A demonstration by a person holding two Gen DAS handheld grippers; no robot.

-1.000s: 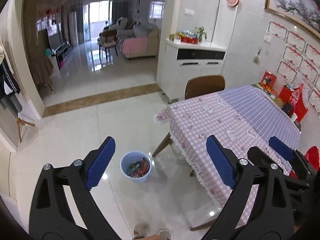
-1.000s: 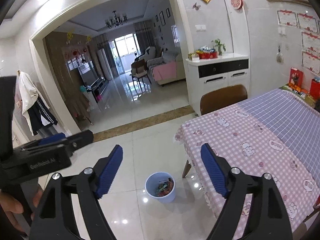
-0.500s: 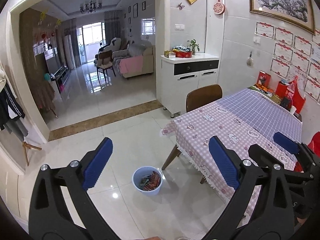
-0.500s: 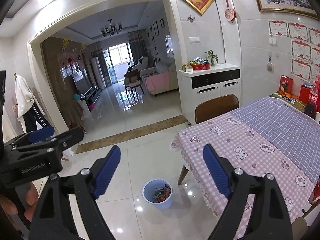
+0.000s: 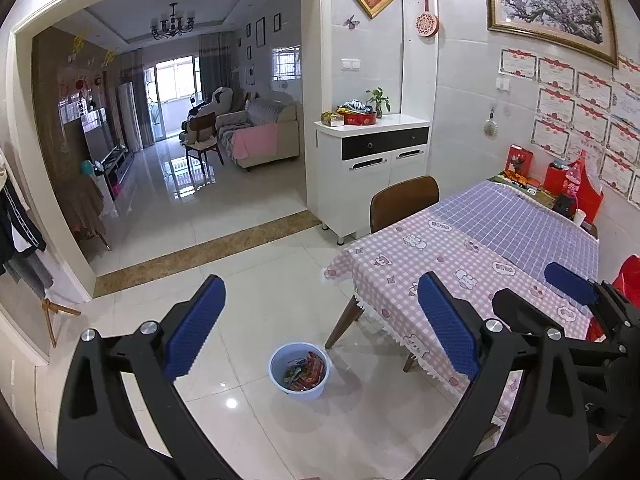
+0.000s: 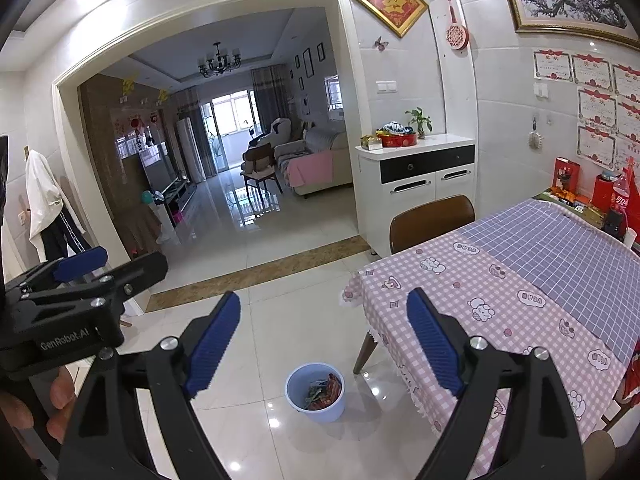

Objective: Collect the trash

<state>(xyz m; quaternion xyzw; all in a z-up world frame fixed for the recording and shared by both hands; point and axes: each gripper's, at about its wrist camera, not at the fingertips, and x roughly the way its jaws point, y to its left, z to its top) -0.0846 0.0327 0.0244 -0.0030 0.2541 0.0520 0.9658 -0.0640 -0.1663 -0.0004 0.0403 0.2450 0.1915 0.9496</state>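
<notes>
The round pale-blue plastic bin (image 5: 299,376) holding colourful wrappers (image 5: 306,372) stands on the tiled floor beside the corner of the pink-checked clothed table (image 5: 472,256). Both the left gripper (image 5: 320,332) and right gripper (image 6: 324,336) hang above it, well apart from it, jaws spread wide and empty.

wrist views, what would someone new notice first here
The blue plastic bin full of colourful wrappers stands on the glossy white floor tiles, just off the corner of the table with its pink checked tablecloth. Both hand-held grippers, left and right, hang open and empty above it. Behind, an archway opens onto a bright living room.
</notes>
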